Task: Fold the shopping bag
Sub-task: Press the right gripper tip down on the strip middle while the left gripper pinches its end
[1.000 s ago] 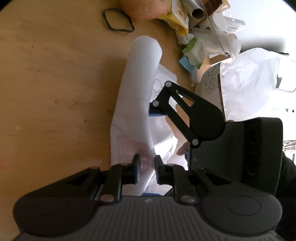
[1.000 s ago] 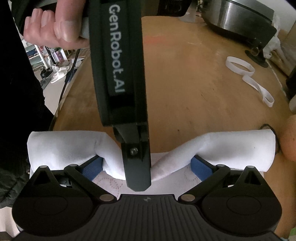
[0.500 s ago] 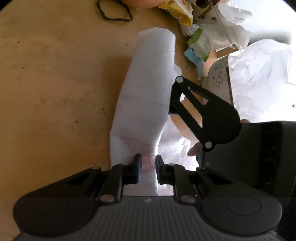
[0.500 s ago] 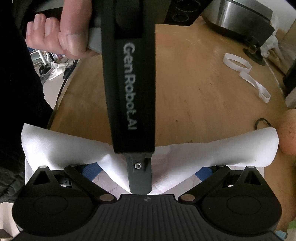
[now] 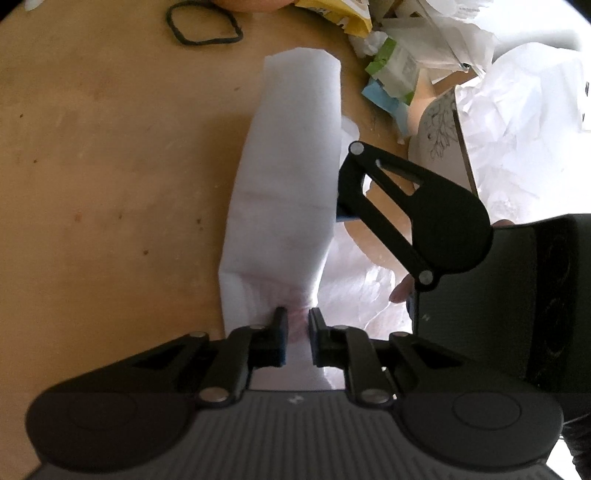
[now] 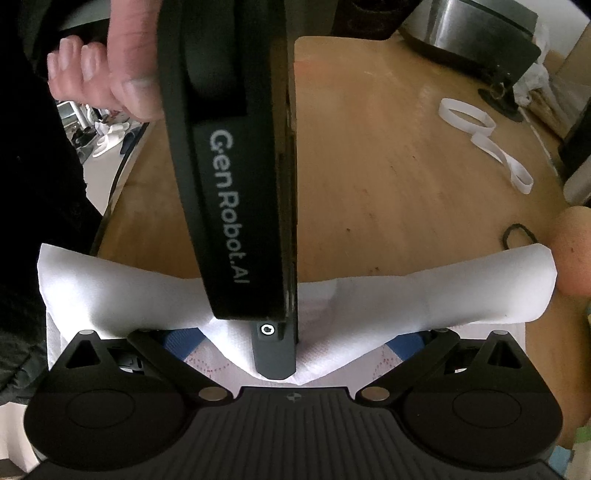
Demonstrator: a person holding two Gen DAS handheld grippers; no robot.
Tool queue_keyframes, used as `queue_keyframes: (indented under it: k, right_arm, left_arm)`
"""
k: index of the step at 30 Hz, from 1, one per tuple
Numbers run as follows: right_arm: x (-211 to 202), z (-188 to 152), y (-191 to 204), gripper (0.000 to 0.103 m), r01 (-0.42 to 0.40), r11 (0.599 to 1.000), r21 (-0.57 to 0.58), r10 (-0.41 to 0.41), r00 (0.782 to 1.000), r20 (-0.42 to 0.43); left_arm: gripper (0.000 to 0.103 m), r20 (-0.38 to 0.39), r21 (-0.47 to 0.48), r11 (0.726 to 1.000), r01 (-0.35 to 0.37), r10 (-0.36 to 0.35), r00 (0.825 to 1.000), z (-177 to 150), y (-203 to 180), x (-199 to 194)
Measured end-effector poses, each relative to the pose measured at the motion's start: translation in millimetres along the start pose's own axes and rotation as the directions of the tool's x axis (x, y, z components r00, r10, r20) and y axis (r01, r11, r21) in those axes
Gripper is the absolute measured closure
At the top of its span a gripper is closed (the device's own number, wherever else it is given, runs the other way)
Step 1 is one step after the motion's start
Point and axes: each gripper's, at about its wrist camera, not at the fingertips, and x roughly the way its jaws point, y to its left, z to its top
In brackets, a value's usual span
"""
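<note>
Wooden tabletop (image 5: 110,155) carries the white shopping bag (image 5: 291,173), folded into a long strip. Left gripper (image 5: 295,325) pinches its near end. Only the right wrist view shows the right gripper (image 6: 295,343) spread wide, the fold between its fingers, and a hand (image 6: 110,74).

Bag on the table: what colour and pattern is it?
The bag is white, with a faint pink dotted print on its lower layer; the right wrist view shows it best.

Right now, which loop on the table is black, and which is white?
The black loop is a thin rubber band beyond the shopping bag's far end. The white loop is a wide flat strip lying farther off.
</note>
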Motion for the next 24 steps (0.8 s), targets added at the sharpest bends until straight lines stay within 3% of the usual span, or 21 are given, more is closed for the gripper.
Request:
queue_keyframes:
  k: [24]
  right_arm:
    - [-5.7,-8.4,-1.6,0.000,0.024,0.999,0.041,-0.023,1.000,-0.019]
  left_arm:
    - [0.091,-0.007,-0.012,1.000,0.014,-0.014,1.000,-1.0,5.7,1.9]
